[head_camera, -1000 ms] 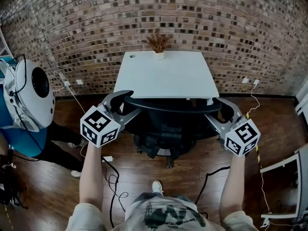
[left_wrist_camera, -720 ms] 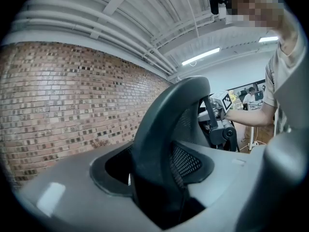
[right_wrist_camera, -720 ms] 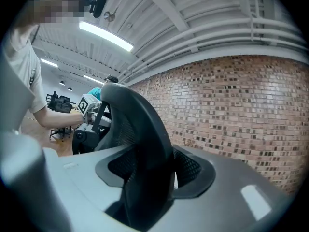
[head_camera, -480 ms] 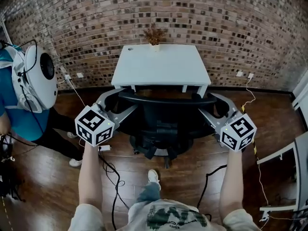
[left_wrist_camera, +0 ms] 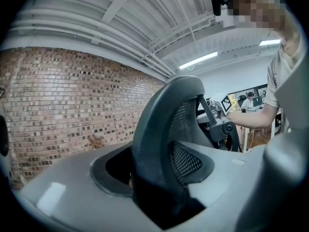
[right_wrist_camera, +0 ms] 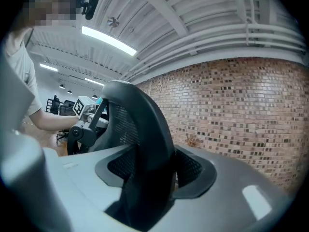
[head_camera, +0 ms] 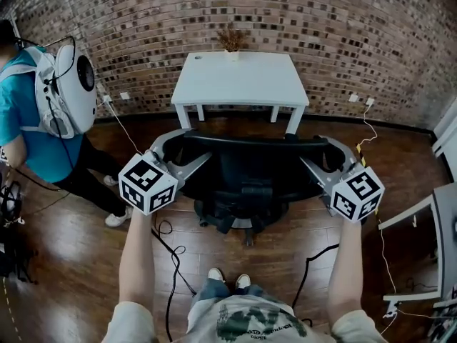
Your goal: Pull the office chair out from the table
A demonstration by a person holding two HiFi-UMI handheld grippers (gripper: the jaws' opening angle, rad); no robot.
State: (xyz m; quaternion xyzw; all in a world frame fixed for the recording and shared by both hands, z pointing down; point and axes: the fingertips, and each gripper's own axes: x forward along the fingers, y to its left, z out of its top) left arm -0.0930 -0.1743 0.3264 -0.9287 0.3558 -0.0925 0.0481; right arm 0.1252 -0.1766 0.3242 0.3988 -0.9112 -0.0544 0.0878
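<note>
The office chair (head_camera: 246, 184) stands clear of the table (head_camera: 243, 84), with a strip of wooden floor (head_camera: 86, 263) showing between the two. Its seat faces the table and its black back is turned to the person holding it. The left gripper (head_camera: 187, 148) is clamped on the left end of the back's top rim (head_camera: 246, 143), and the right gripper (head_camera: 320, 152) is clamped on the right end. Both of the person's arms reach out almost straight.

In the left gripper view the curved rim (left_wrist_camera: 159, 144) fills the slot between the jaws, and the pads press against it, with the mesh (left_wrist_camera: 186, 161) just to its right. The right gripper view shows the same grip from the other side, the dark rim (right_wrist_camera: 145, 149) wedged between the jaws.

The white table sits far from the person, against the brick wall (head_camera: 321, 20). A small dried plant (head_camera: 233, 41) stands at the middle of its far edge. To the left a second person (head_camera: 28, 127) in a blue top stands with a white rounded pack (head_camera: 75, 95) on their back. Black cables (head_camera: 168, 256) trail over the floor on the near left, beside the holder's shoes (head_camera: 228, 277). At the right edge stands part of some white furniture (head_camera: 421, 227).
</note>
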